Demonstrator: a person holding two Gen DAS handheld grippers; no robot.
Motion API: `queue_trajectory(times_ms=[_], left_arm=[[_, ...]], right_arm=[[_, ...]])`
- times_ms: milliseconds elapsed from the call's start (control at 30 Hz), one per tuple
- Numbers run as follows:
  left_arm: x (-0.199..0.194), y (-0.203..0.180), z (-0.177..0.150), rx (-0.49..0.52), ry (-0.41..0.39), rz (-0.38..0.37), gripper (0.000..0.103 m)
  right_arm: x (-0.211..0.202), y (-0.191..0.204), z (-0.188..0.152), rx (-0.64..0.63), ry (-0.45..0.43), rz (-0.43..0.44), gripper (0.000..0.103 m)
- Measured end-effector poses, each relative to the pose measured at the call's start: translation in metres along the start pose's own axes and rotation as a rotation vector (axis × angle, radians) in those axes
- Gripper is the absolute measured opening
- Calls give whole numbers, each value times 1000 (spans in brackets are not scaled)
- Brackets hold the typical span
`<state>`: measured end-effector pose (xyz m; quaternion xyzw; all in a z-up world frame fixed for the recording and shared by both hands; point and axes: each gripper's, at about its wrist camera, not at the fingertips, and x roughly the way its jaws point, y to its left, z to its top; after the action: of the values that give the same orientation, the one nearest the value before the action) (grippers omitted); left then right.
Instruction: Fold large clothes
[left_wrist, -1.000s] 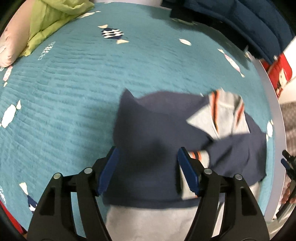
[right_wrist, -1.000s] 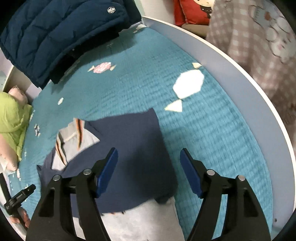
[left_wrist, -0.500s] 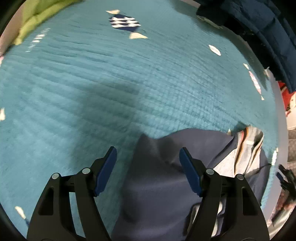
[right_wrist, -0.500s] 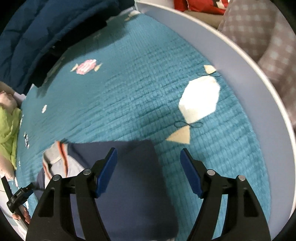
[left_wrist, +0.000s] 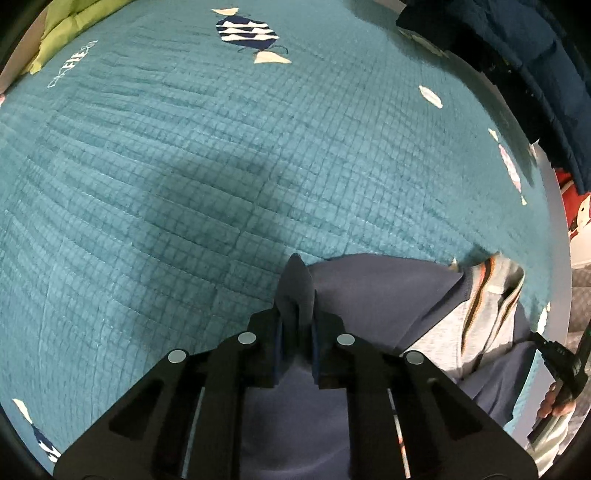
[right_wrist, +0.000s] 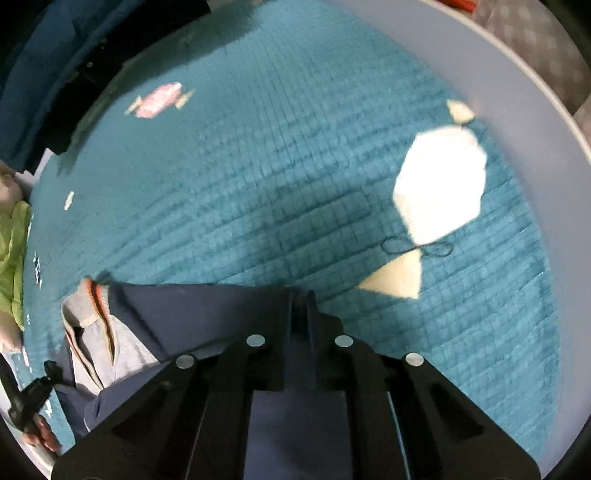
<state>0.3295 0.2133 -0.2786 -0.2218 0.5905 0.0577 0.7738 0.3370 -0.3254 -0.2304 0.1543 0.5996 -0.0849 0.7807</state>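
A navy garment (left_wrist: 388, 295) with a grey collar trimmed in orange (left_wrist: 491, 295) lies on the teal bedspread. My left gripper (left_wrist: 295, 317) points steeply down at the garment's far left corner. Its jaws are closing, and a peak of navy cloth stands pinched between the pads. In the right wrist view the same garment (right_wrist: 207, 314) spreads to the left, its collar (right_wrist: 92, 314) at the left side. My right gripper (right_wrist: 303, 310) is at the far right corner, jaws closing with the navy edge squeezed between them.
The teal quilted bedspread (left_wrist: 221, 166) with candy prints stretches ahead. A white bed rim (right_wrist: 517, 129) curves along the right. A dark blue puffer jacket (left_wrist: 535, 55) lies at the far end and a green cloth (left_wrist: 62, 33) at the far left. A hand (right_wrist: 40, 435) shows at the edge.
Both grippers sank toward the bed and slid to the garment's far edge. Their jaws, wide apart before, have closed on the navy corners.
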Motion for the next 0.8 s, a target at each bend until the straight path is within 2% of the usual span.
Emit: queue_trajectory(times_ms=[100,467,800], left_arm=[[-10,2,-1,-21,-13,-34,11],[-52,-7,-13,34,-75,-82,11],[-109,-8,-50,89,-150,-127,12]], right_arm=[[-11,-4,-1,22,-27,17,6],[-59,-1,-21,7,-113,40,6],[-116,-5,-55,2,-195,80,6]])
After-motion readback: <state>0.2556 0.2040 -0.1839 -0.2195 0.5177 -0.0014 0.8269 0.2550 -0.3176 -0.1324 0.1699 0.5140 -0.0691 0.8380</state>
